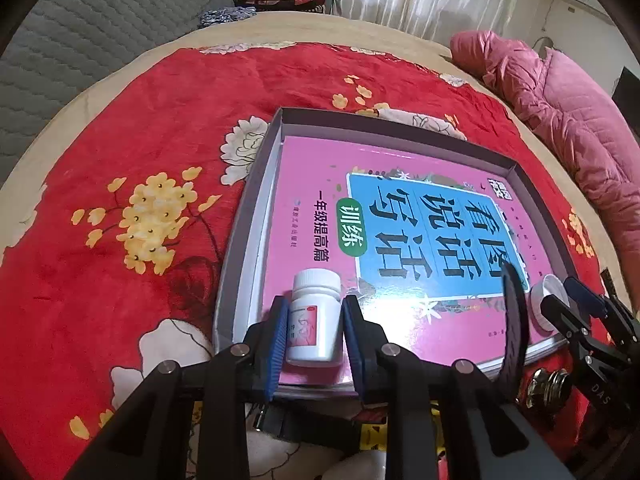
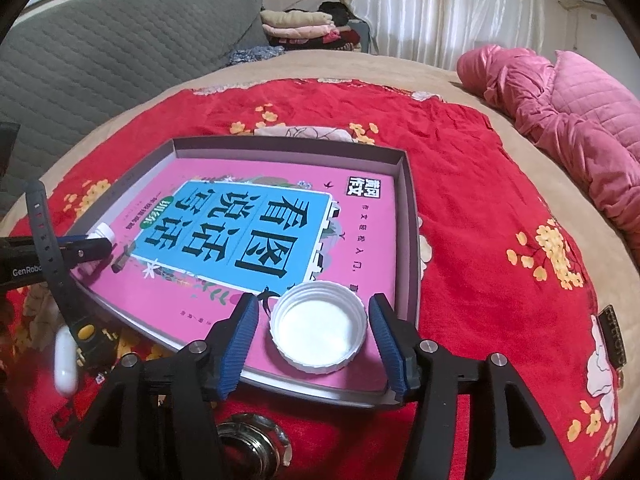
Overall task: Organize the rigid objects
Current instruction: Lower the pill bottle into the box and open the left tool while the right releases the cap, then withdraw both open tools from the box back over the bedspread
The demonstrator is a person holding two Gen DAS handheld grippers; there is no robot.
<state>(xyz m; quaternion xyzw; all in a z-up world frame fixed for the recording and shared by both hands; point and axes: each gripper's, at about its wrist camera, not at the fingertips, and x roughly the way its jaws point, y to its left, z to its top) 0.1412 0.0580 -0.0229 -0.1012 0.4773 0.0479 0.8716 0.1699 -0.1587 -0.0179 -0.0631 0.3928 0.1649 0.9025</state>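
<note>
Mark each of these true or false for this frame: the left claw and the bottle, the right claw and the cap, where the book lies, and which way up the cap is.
1. The left claw grips a white bottle. True.
2. The right claw is clamped on the white cap. False: gaps show on both sides.
3. The pink book lies inside the grey tray. True.
4. The cap lies with its hollow side down. False: its hollow faces up.
</note>
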